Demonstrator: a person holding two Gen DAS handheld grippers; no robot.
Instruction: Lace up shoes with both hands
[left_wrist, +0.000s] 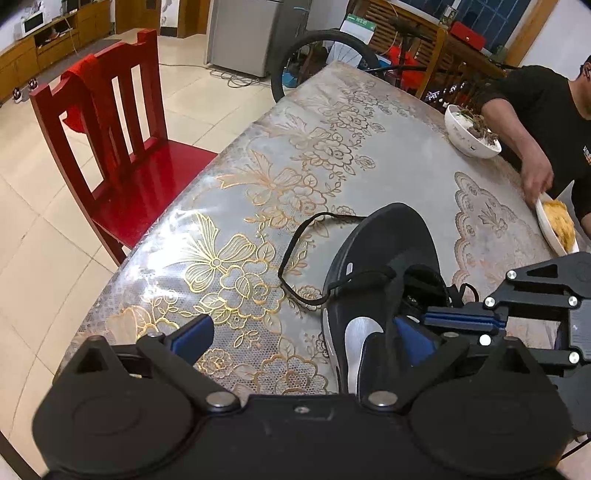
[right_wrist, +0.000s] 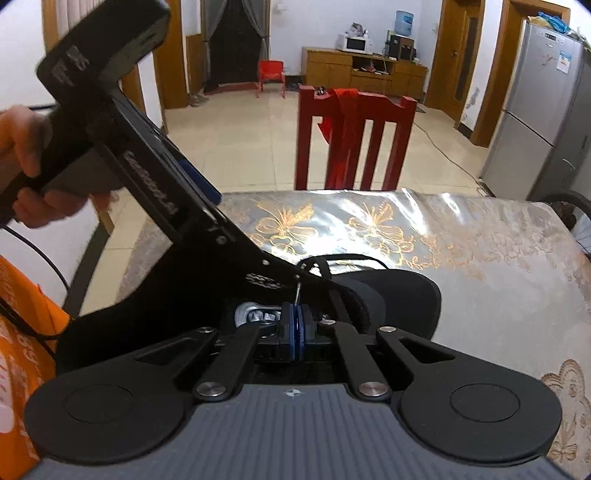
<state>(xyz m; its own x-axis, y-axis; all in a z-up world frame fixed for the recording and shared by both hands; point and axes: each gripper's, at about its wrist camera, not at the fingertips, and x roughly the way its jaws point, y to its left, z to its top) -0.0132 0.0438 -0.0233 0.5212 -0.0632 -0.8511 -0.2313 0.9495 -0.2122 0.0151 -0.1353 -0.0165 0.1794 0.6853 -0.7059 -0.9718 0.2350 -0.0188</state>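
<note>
A black shoe with silver side panels (left_wrist: 388, 251) lies on the floral tablecloth (left_wrist: 295, 158), toe pointing away. A black lace (left_wrist: 295, 251) loops out over the cloth to the shoe's left. My left gripper (left_wrist: 306, 332) is open, its right blue pad against the shoe's tongue. My right gripper (left_wrist: 461, 319) comes in from the right over the shoe's opening. In the right wrist view my right gripper (right_wrist: 295, 314) is shut on the lace tip (right_wrist: 297, 291) above the shoe (right_wrist: 388, 295). The left gripper's body (right_wrist: 140, 173) crosses that view.
A red chair (left_wrist: 122, 147) stands at the table's left edge. A seated person (left_wrist: 546, 122) eats at the far right, with a white bowl (left_wrist: 469, 129) and a plate of food (left_wrist: 554, 229). A bicycle wheel (left_wrist: 317, 59) and fridge (left_wrist: 251, 33) are behind.
</note>
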